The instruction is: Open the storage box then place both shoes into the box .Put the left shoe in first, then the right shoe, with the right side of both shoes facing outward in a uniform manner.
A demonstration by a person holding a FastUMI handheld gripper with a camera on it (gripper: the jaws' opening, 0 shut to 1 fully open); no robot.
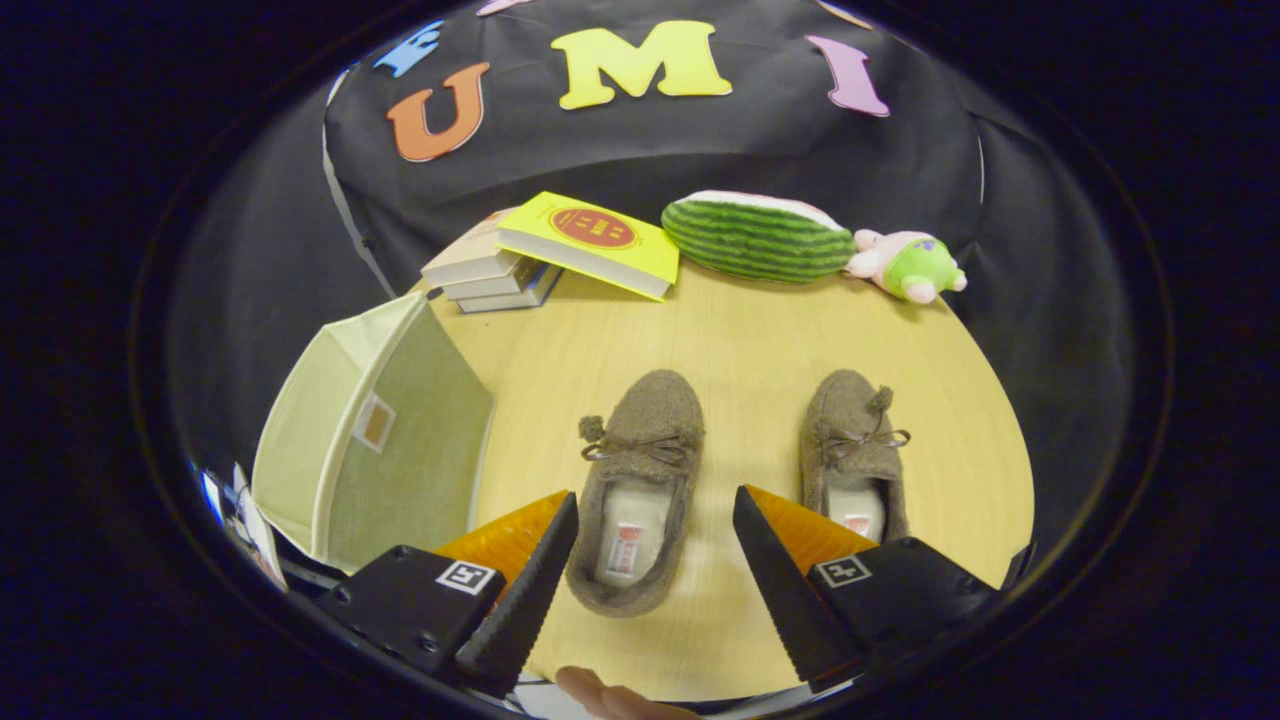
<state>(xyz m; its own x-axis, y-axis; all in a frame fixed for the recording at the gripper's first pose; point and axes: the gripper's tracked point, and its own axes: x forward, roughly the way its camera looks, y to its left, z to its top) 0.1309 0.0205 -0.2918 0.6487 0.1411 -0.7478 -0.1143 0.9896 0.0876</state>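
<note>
Two brown fuzzy slippers with bow laces lie side by side on the round wooden table point(740, 330), toes pointing away from me. The left shoe point(640, 480) sits between my fingers, its heel nearest to me. The right shoe point(852, 450) lies just beyond the right finger, which covers part of its heel. A pale green fabric storage box point(375, 440) with its lid shut stands left of the left finger at the table's edge. My gripper point(655, 520) hovers open above the table, holding nothing.
A stack of books point(490, 270) with a yellow book point(590, 242) leaning on it lies at the table's far side. Beside it are a watermelon-shaped plush point(755, 238) and a small pink and green plush toy point(910, 265). A fingertip point(610, 695) shows at the near edge.
</note>
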